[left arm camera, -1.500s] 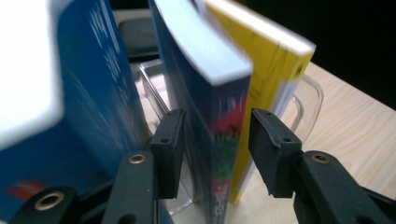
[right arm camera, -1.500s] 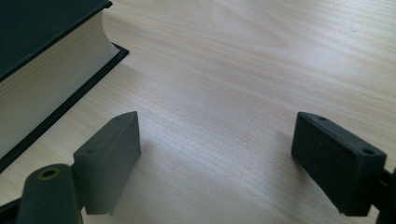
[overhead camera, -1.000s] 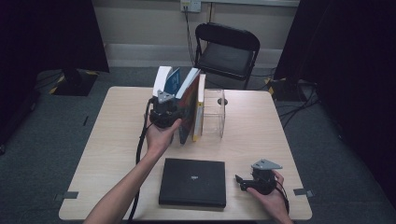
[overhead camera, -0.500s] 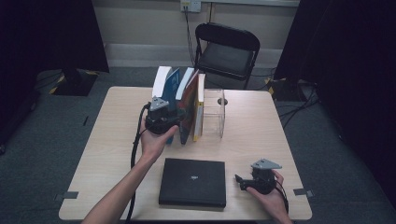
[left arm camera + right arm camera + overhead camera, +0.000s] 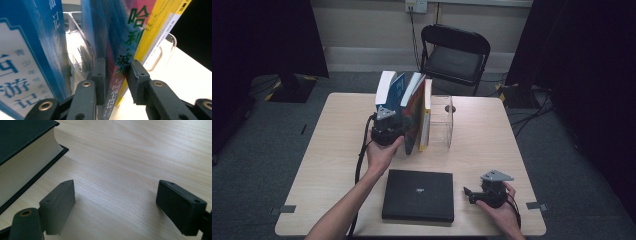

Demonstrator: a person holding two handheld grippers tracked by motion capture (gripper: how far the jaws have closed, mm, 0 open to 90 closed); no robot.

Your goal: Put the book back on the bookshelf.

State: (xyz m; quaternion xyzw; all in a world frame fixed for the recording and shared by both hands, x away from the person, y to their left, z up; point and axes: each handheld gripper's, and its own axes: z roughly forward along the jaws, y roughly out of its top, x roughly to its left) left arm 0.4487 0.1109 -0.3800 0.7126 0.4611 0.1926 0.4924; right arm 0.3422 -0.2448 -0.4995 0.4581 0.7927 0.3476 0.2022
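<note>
Left gripper (image 5: 115, 75) clamped on the spine of a multicoloured book (image 5: 125, 50), jaws having just closed on it, pads pressing both faces; that book stands upright in a row at mid-table, seen in the high view (image 5: 413, 112); crowded on one side by a blue-and-white book (image 5: 30, 62), on the other by a yellow book (image 5: 155, 22), the yellow one touching it; clear acrylic holder (image 5: 443, 122) stands at the row's right end, its curved wall also showing behind the books in the left gripper view; count of upright books about four, exact number hard to tell; one black book (image 5: 418, 194) lies flat near the table's near edge; right gripper (image 5: 117, 205) rests low over bare tabletop (image 5: 130, 157) just right of the black book, jaws wide apart, nothing between them; open wood to the right and far side of it; one folding chair (image 5: 455, 55) beyond the far edge.
</note>
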